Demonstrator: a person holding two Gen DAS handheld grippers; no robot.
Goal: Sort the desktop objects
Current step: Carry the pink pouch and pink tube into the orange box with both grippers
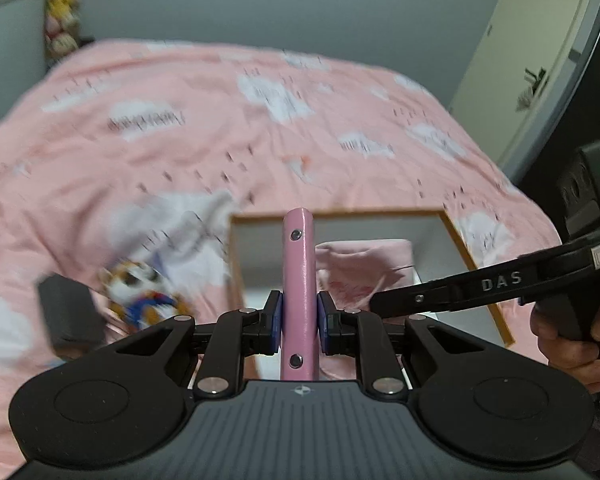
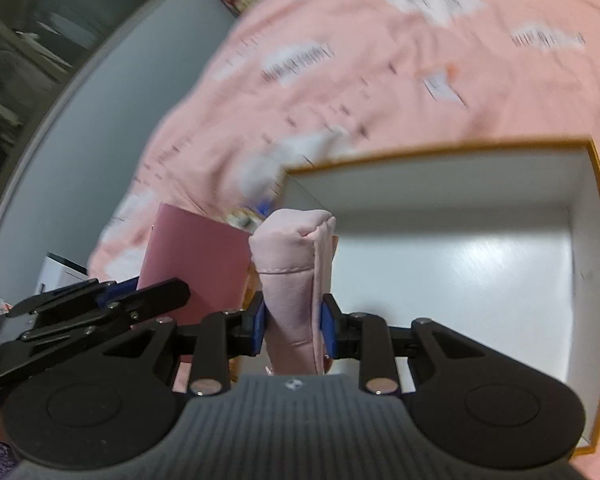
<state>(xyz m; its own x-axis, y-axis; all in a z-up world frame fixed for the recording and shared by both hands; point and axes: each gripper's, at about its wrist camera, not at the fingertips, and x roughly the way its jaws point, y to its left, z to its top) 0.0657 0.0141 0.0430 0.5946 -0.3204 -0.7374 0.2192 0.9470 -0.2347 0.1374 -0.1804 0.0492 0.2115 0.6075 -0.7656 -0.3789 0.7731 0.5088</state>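
Observation:
My left gripper is shut on a thin pink flat case, held edge-on with two small screws showing. In the right wrist view the same pink case shows its broad face at the left, with the left gripper on it. My right gripper is shut on a soft pink cloth pouch, which stands up between the blue pads. The pouch and the right gripper's fingers also appear in the left wrist view. Both are held above a white box with an orange rim.
The box lies on a bed with a pink cloud-print cover. A small cartoon duck toy and a dark flat object lie on the cover to the box's left. A person's hand grips the right tool. A door stands at right.

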